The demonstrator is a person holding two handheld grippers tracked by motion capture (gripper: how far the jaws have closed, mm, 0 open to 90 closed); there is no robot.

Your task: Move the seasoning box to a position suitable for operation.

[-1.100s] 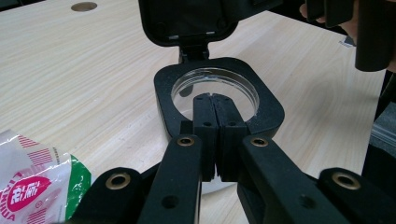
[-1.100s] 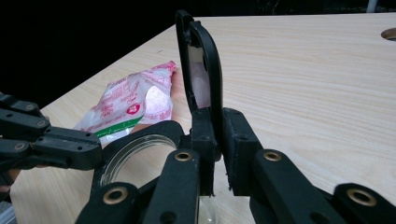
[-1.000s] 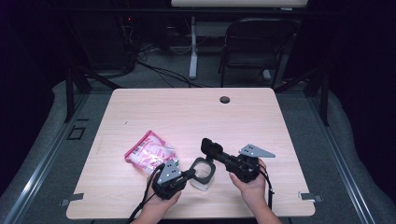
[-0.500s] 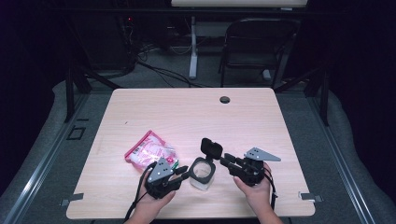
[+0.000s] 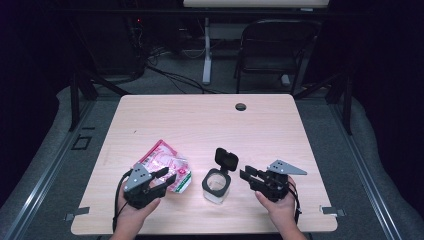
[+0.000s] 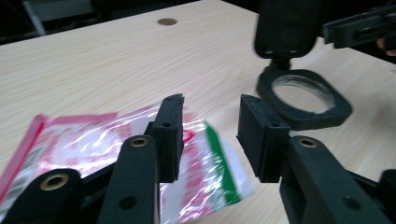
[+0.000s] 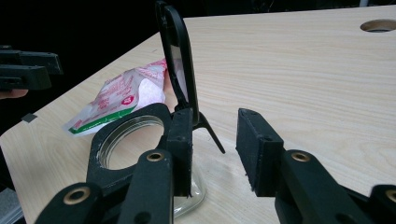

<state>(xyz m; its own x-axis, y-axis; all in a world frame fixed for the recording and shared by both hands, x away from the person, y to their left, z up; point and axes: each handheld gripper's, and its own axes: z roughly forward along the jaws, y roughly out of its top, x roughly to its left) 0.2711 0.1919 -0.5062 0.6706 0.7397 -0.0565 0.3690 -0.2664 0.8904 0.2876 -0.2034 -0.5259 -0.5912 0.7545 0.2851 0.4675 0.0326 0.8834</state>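
A clear glass jar (image 5: 216, 186) with a black collar stands near the table's front, its black flip lid (image 5: 226, 160) raised upright. A red, white and green plastic bag (image 5: 165, 161) lies flat to its left. My left gripper (image 5: 167, 176) hovers over the bag's near corner (image 6: 219, 177); its jaws have just been opening and hold nothing. My right gripper (image 5: 246, 175) sits just right of the jar, jaws also just opened, with nothing between them. In the right gripper view (image 7: 215, 126) the jar's collar (image 7: 126, 140) lies beside the left finger and the lid (image 7: 177, 60) rises ahead.
The pale wooden table (image 5: 200, 120) has a round cable hole (image 5: 241, 106) at its far edge. A dark chair (image 5: 277, 50) and cables stand on the floor behind it. The jar (image 6: 303, 98) is to the right of the left gripper (image 6: 210, 109).
Both grippers were at the jar with jaws nearly closed. The left one has drawn away leftward to the bag. The right has backed off slightly. Both jaws now stand apart.
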